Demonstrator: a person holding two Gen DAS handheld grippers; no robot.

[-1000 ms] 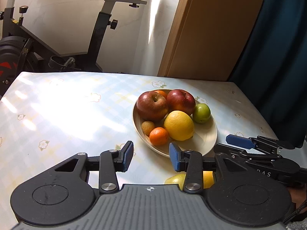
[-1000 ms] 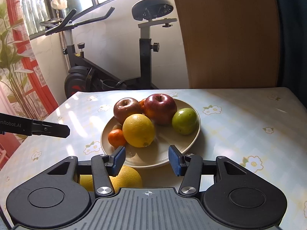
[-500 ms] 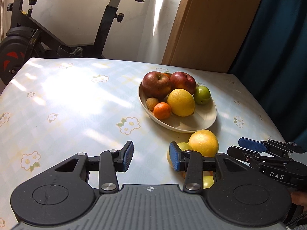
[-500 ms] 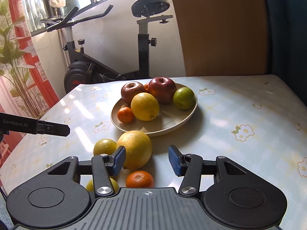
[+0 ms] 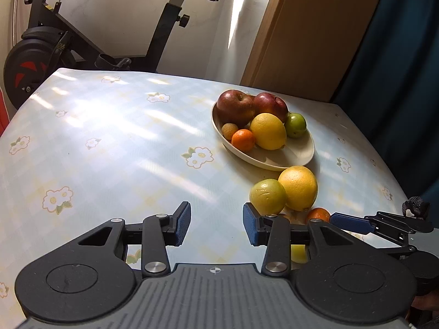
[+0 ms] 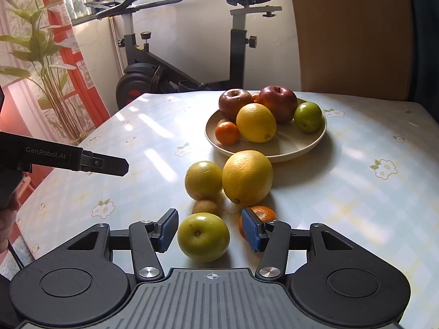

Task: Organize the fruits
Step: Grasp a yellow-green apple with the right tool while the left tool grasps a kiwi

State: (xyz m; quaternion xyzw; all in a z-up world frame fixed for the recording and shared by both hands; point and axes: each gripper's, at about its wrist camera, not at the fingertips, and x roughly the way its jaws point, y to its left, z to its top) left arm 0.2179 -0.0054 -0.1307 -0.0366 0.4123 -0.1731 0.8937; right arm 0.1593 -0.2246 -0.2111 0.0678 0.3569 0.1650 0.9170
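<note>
A beige plate (image 6: 299,149) holds two red apples (image 6: 278,104), a lemon (image 6: 256,122), a green fruit (image 6: 307,117) and a mandarin (image 6: 227,133). In front of it on the table lie a big yellow citrus (image 6: 247,176), a yellow-green fruit (image 6: 203,179), a small brown fruit (image 6: 205,207), a mandarin (image 6: 262,213) and a green apple (image 6: 203,237). My right gripper (image 6: 210,229) is open, and the green apple sits between its fingers with a gap on each side. My left gripper (image 5: 216,224) is open over bare tablecloth, left of the loose fruit (image 5: 299,187).
The table wears a pale flowered cloth (image 5: 109,142). An exercise bike (image 6: 236,41) stands behind its far edge, beside a wooden panel (image 6: 351,33). A potted plant (image 6: 46,54) and red window frame are at the left. A dark curtain (image 5: 397,68) hangs right of the table.
Both grippers have drawn back from the plate. The loose fruits have come into view, and the green apple now lies between the right fingers.
</note>
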